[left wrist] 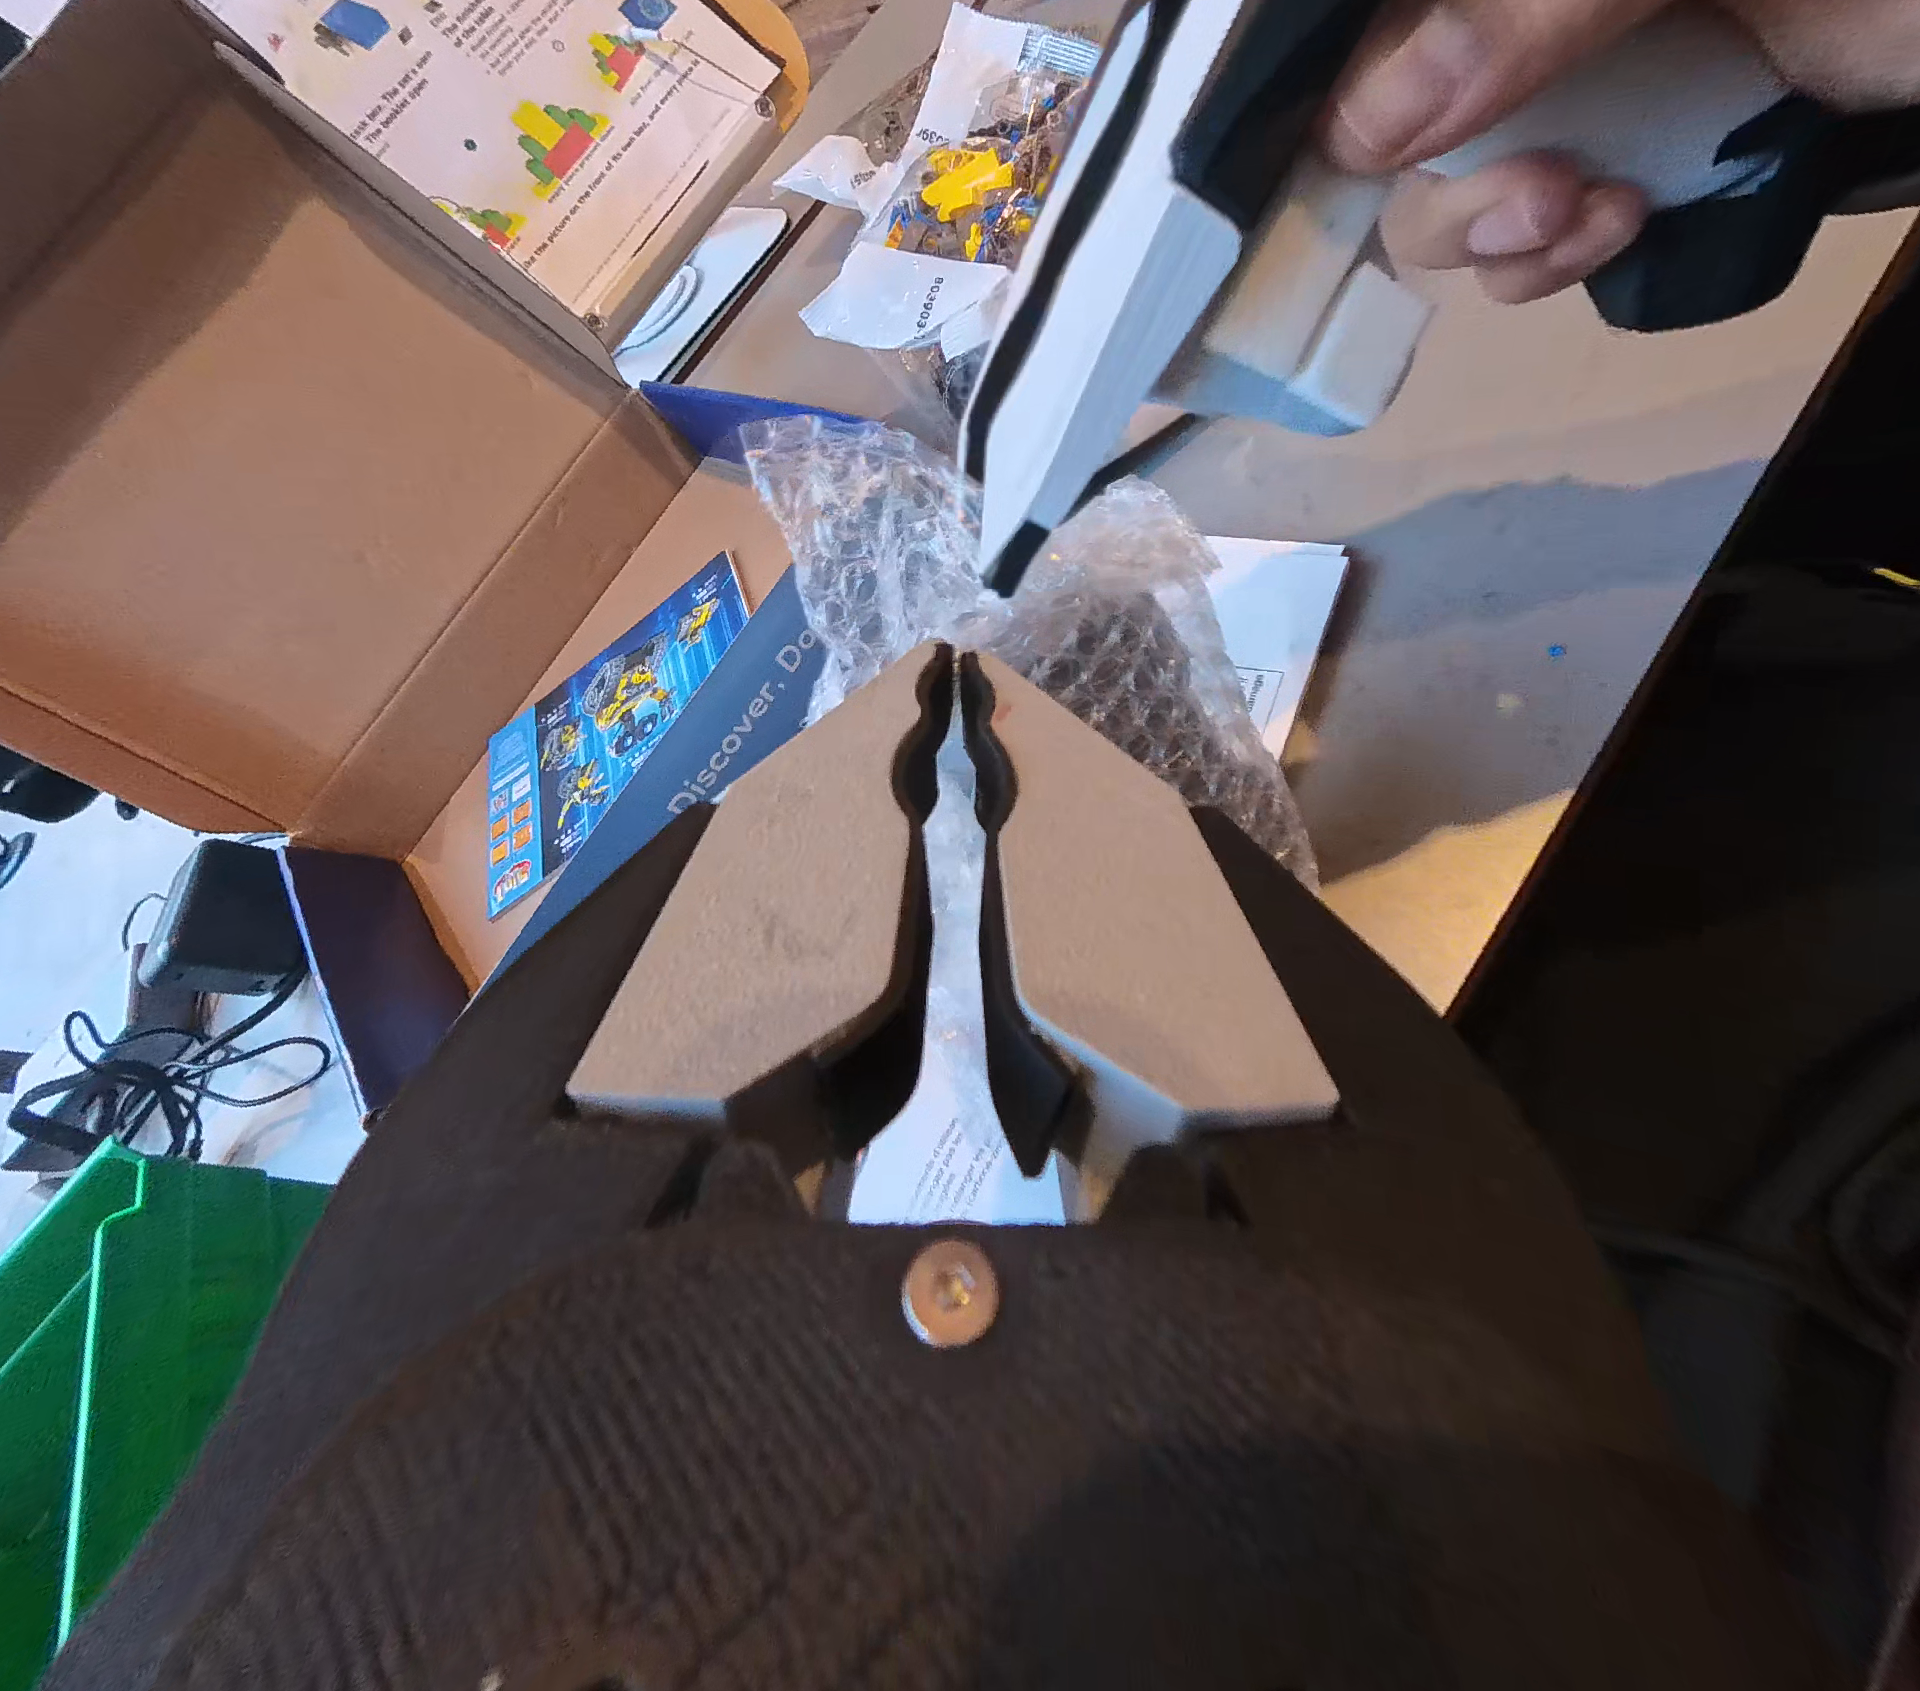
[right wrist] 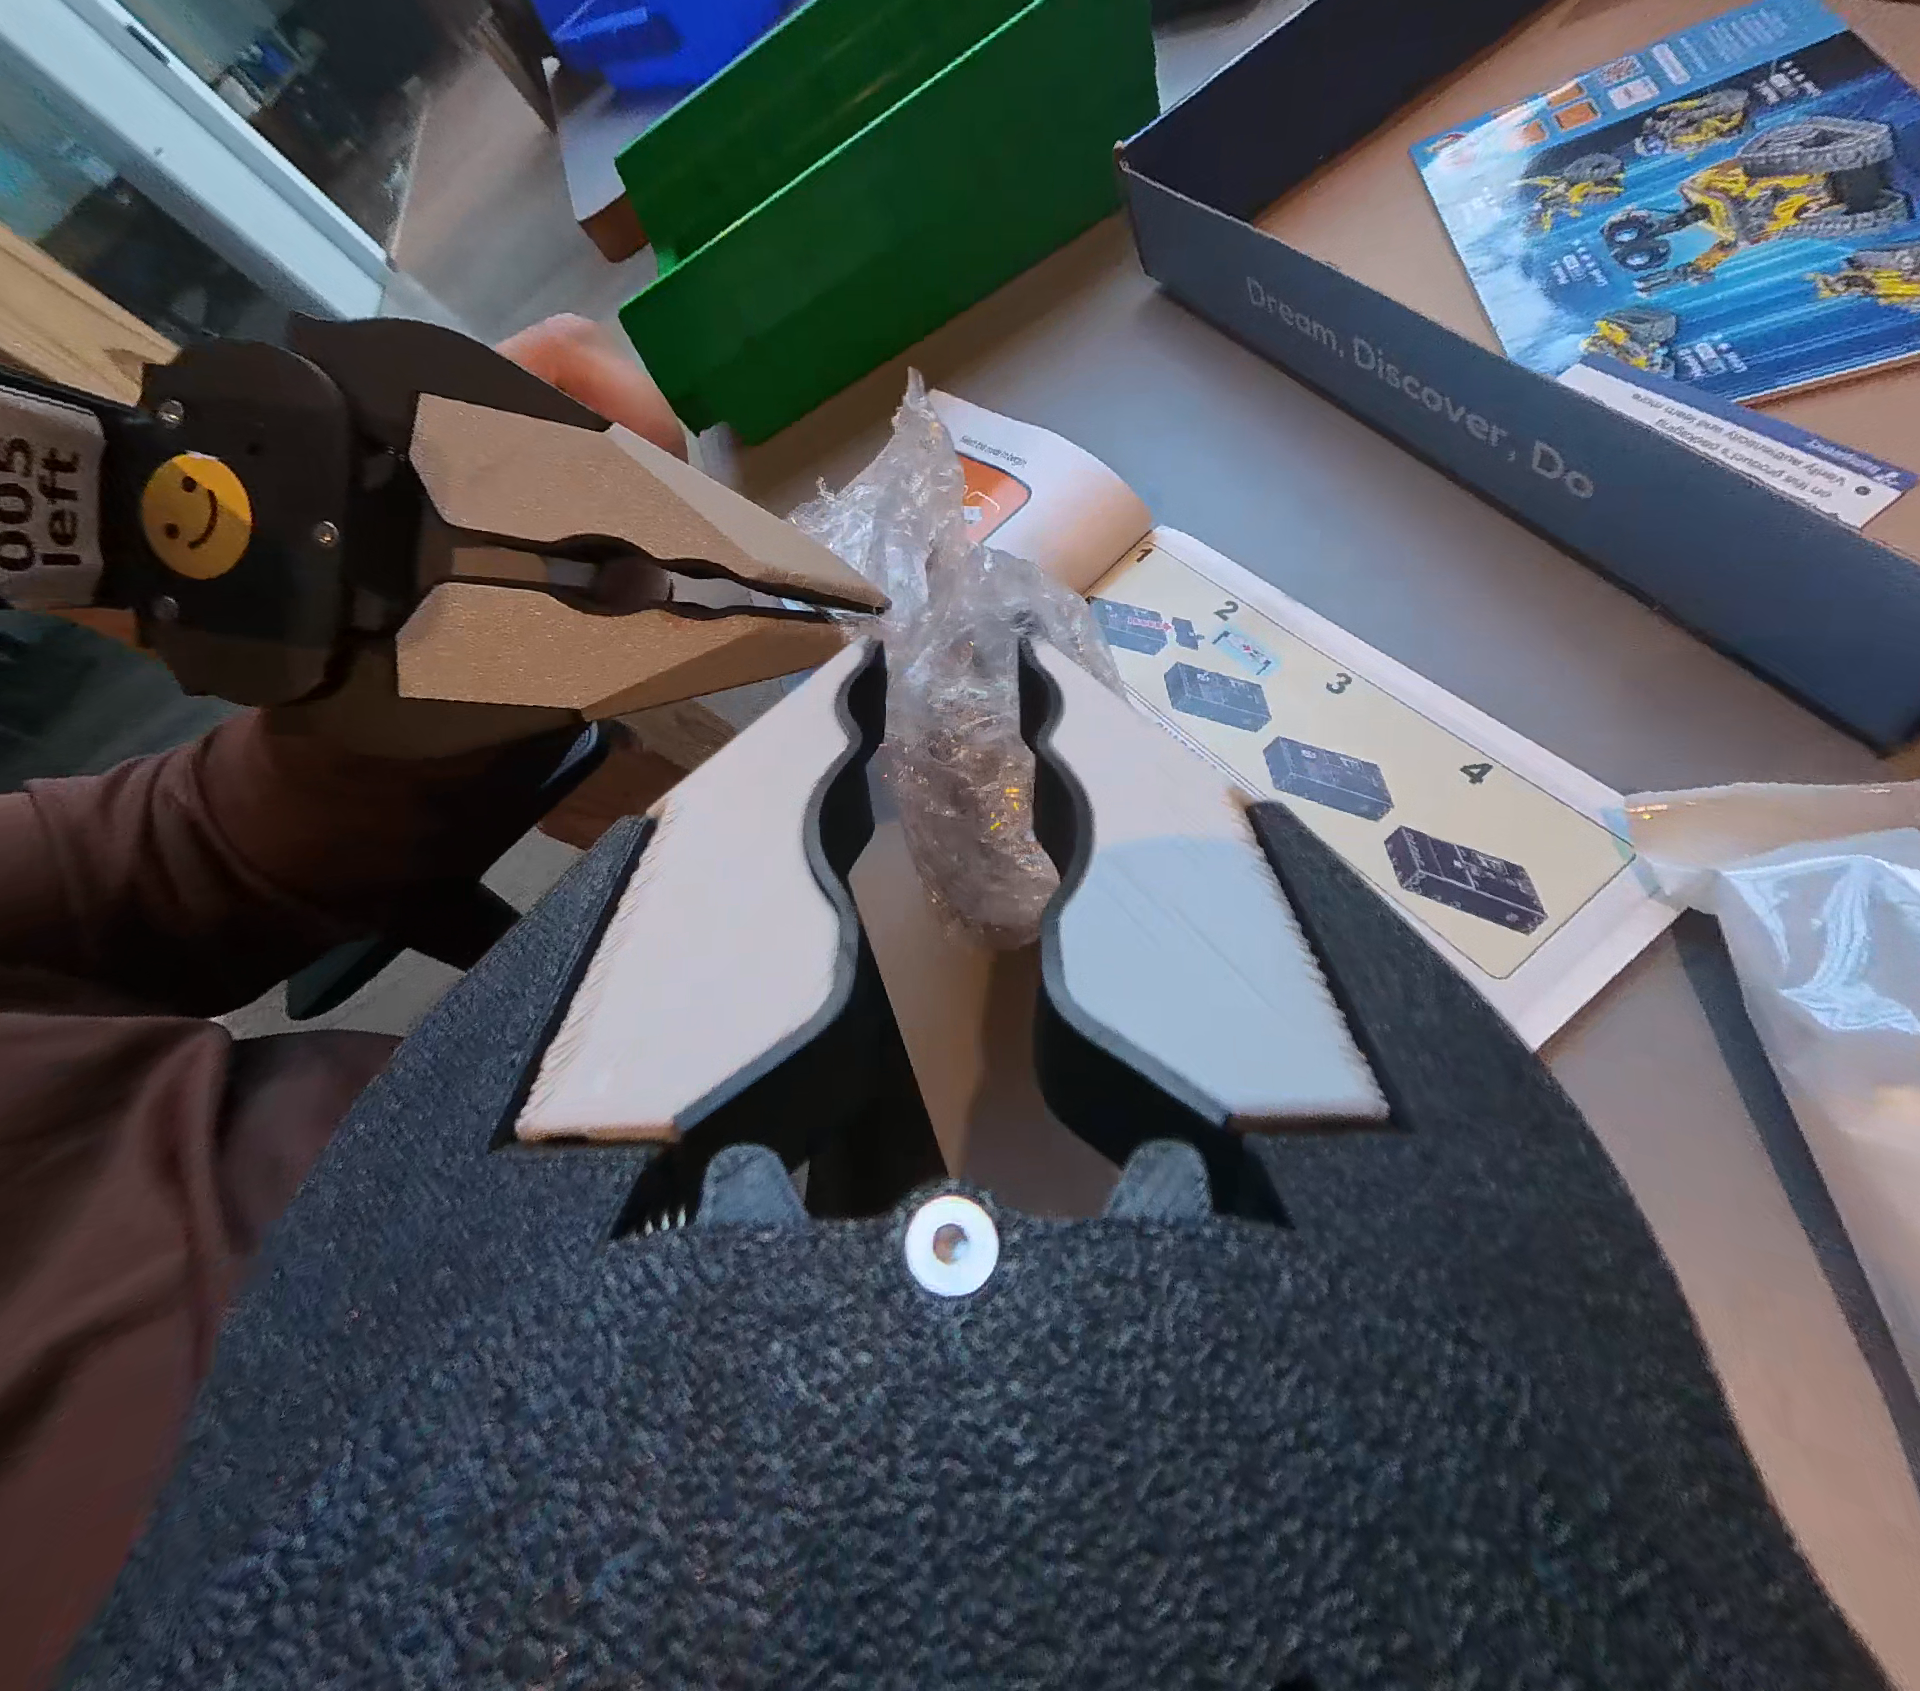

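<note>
Both hand-held grippers meet at a bubble wrap bundle (right wrist: 961,768) above the desk (right wrist: 1226,436): the left hand-held gripper (left wrist: 957,673) is clamped on its edge, the right hand-held gripper (right wrist: 951,675) straddles it, fingers apart. Beyond lie a leaflet (right wrist: 1351,748), then a cardboard box (left wrist: 312,415).
</note>
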Action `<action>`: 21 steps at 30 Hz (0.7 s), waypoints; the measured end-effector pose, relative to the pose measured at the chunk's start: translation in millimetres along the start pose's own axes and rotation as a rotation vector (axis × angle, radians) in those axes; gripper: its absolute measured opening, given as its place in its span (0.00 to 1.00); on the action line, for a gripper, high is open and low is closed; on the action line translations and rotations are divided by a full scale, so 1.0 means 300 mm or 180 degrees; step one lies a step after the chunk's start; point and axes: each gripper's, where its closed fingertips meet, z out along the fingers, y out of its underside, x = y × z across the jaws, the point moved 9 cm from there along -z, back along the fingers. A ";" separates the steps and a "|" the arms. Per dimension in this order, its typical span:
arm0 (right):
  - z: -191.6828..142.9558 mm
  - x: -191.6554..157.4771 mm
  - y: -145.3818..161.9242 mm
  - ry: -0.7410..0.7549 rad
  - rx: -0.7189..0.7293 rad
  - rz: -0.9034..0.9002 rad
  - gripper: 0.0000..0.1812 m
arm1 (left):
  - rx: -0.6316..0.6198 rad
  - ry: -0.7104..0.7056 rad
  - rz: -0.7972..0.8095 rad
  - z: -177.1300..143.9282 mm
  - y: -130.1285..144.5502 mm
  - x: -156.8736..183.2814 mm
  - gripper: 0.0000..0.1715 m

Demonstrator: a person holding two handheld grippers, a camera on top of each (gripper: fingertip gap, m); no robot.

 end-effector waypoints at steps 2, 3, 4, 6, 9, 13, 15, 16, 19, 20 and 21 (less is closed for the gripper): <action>0.003 -0.002 0.001 -0.0030 0.0030 -0.0010 0.08 | 0.0002 0.0000 -0.0002 -0.001 0.000 -0.002 0.00; 0.004 -0.006 0.000 -0.0090 0.0047 -0.0013 0.03 | 0.0004 0.0009 -0.0009 -0.001 -0.001 -0.003 0.00; 0.005 -0.010 -0.002 -0.0131 0.0066 -0.0018 0.01 | 0.0009 0.0018 -0.0005 -0.001 -0.001 -0.002 0.00; 0.009 -0.013 -0.004 -0.0114 0.0058 -0.0068 0.00 | 0.0010 0.0023 0.0039 -0.004 0.001 0.002 0.00; 0.012 -0.014 -0.004 -0.0044 0.0032 -0.0151 0.00 | 0.0147 0.0029 0.0021 -0.026 -0.010 0.004 0.01; 0.004 -0.020 -0.003 -0.0060 0.0040 -0.0159 0.00 | 0.0284 0.0187 -0.0126 -0.065 -0.043 -0.002 0.02; 0.002 -0.024 -0.001 -0.0087 0.0027 -0.0172 0.00 | 0.0205 0.0203 -0.0078 -0.063 -0.043 0.006 0.09; 0.002 -0.028 -0.001 -0.0115 0.0023 -0.0177 0.00 | 0.0159 0.0194 -0.0037 -0.057 -0.041 0.012 0.13; 0.009 -0.039 -0.002 -0.0171 -0.0007 -0.0219 0.00 | 0.0006 0.0219 0.0046 -0.030 -0.023 0.031 0.16; 0.011 -0.042 -0.003 -0.0177 -0.0016 -0.0237 0.00 | -0.0036 0.0235 0.0060 -0.023 -0.015 0.036 0.15; 0.013 -0.046 -0.004 -0.0177 -0.0025 -0.0258 0.00 | -0.0069 0.0221 0.0074 -0.018 -0.007 0.036 0.14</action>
